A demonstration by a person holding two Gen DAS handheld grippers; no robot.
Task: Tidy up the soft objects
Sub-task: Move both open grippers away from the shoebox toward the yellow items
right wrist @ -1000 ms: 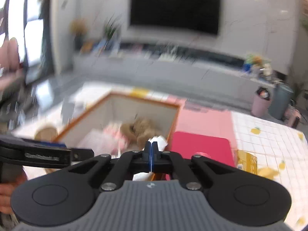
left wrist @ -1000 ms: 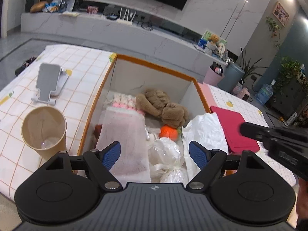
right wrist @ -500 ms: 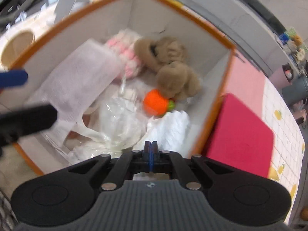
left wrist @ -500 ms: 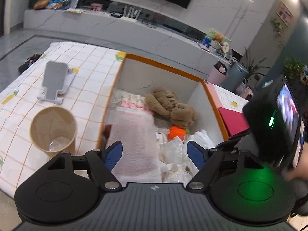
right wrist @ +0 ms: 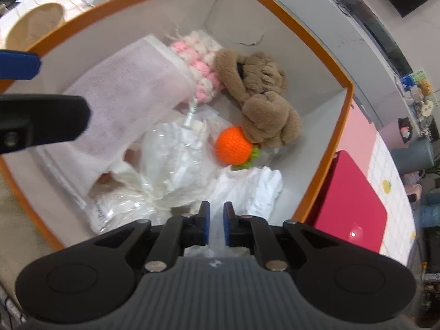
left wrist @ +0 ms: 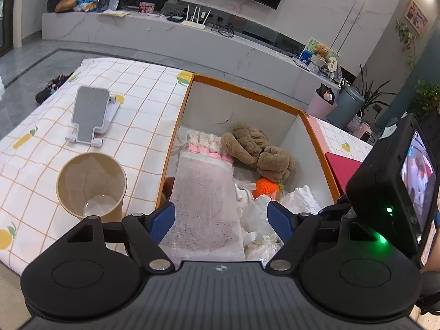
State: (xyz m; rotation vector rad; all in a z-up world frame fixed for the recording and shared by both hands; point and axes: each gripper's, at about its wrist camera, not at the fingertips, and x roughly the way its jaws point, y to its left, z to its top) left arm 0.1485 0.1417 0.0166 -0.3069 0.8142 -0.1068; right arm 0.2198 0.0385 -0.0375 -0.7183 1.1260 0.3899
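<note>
An orange-rimmed white box (left wrist: pixel 242 93) (right wrist: pixel 275 5) holds a brown plush (left wrist: pixel 258 151) (right wrist: pixel 264 96), an orange crocheted ball (left wrist: pixel 266 188) (right wrist: pixel 233 144), a pink-white knit piece (left wrist: pixel 205 147), a pink mesh-wrapped towel (left wrist: pixel 205 200) (right wrist: pixel 129 96) and clear plastic bags (right wrist: pixel 176 165). My right gripper (right wrist: pixel 216 222) points down into the box's near right corner. Its jaws are opening, a narrow gap apart, with the white cloth (right wrist: pixel 253 189) (left wrist: pixel 301 202) between and below them. My left gripper (left wrist: pixel 221 221) hangs open over the towel's near end, holding nothing.
A paper cup (left wrist: pixel 90 189) and a grey phone stand (left wrist: pixel 92 112) sit on the checked tablecloth left of the box. A red pad (right wrist: pixel 354 200) lies just right of it. The right gripper's camera body (left wrist: pixel 393 192) crowds the left gripper's right side.
The right gripper swung down and over into the box with the white cloth, and its shut jaws have parted slightly. The left gripper stayed open in place.
</note>
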